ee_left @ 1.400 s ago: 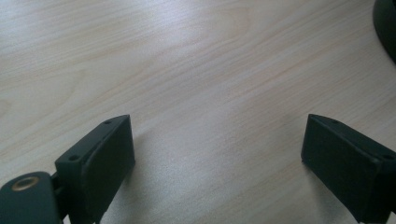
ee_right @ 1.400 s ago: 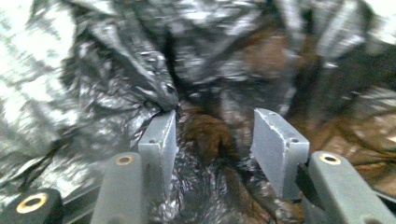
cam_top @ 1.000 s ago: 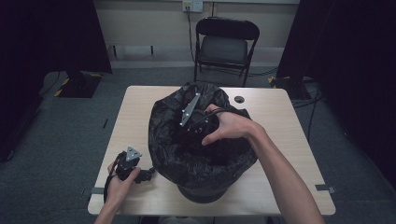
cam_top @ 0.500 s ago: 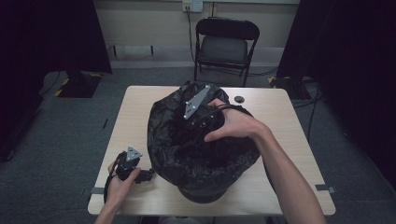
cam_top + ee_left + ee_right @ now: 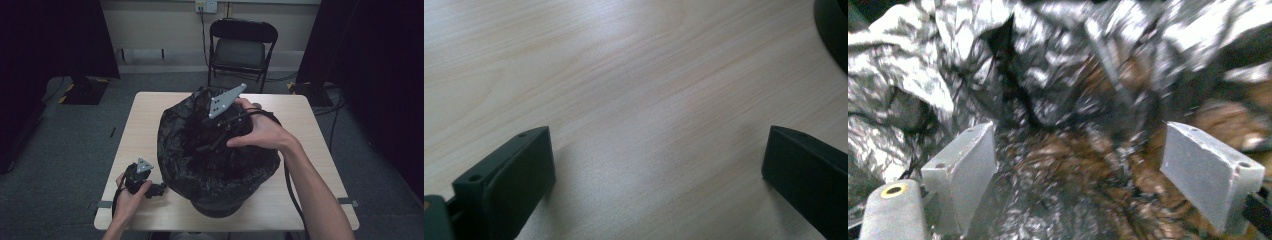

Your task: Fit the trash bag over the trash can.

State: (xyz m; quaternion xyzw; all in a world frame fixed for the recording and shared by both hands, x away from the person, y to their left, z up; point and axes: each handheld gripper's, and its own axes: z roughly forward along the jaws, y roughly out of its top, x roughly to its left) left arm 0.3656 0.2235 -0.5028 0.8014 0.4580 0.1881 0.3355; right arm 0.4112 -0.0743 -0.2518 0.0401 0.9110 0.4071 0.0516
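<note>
Two hand-held grippers are out. The right hand-held gripper hangs over the mouth of the black bin bag at the middle of the table, its jaws just opened wide with nothing between them. The left hand-held gripper rests released near the table's near-left corner, just beside the bag.

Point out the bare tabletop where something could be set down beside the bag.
Free: the light wooden table along its left side, between its far-left corner and the left gripper; also its right edge strip. Crowded: the middle, where the crumpled black plastic bag sits under the right gripper.
</note>
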